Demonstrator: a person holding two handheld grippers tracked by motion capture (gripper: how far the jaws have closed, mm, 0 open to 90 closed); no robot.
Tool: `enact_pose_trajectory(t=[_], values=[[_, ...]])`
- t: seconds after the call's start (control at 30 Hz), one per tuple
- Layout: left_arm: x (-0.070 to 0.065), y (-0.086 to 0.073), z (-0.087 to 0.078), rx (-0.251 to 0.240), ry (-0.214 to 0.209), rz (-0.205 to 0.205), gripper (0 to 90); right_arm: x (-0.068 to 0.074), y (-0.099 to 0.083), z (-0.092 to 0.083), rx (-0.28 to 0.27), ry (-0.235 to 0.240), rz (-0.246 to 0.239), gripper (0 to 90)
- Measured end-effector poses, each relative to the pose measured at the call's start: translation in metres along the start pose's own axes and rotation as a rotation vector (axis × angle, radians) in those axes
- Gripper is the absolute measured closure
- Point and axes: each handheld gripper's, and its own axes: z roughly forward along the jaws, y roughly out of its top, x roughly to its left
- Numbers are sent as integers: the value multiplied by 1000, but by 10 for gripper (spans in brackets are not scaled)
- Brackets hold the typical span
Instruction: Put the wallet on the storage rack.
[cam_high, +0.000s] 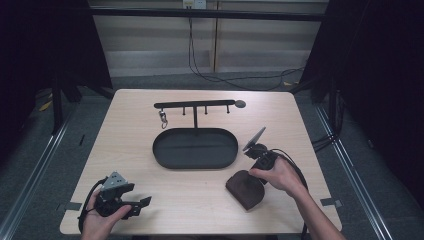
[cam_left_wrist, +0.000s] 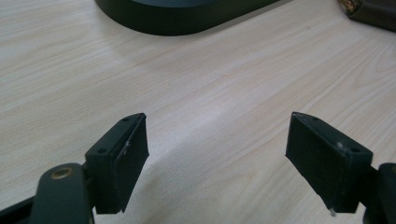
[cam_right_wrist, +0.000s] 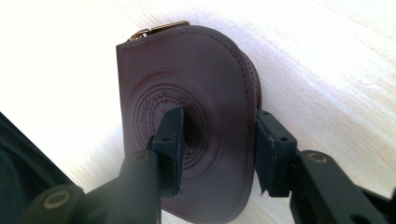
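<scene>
Pouch: I see a dark brown leather coin pouch (cam_high: 245, 189) lying flat on the table (cam_high: 130, 150), near the front right edge, just in front of the tray. From the right gripper view it has a round embossed seal on its face and a brass zip along the curved edge.

Right gripper: my right gripper (cam_high: 250, 172) is down over the pouch (cam_right_wrist: 187, 116). One jaw sits on the embossed face, the other at the zipped edge (so the pouch's side is between them). I cannot tell whether the pads are pressing yet.

Left gripper: my left gripper (cam_high: 142, 204) sits low near the front left corner, well apart from the pouch. Its jaws stand wide, with bare wood between them in the left gripper view (cam_left_wrist: 217, 163).

Tray: a black oval tray (cam_high: 195, 149) lies at the table's middle.

Rack: a black bar stand (cam_high: 195, 106) rises at the tray's far rim, with a small clip (cam_high: 163, 119) hanging from its left end.
</scene>
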Motion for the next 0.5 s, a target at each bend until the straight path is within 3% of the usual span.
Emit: enact_pose_trajectory(t=[0.5], values=[[0, 0, 0, 5, -4, 10, 209, 6, 1, -14, -24, -14, -14, 721]])
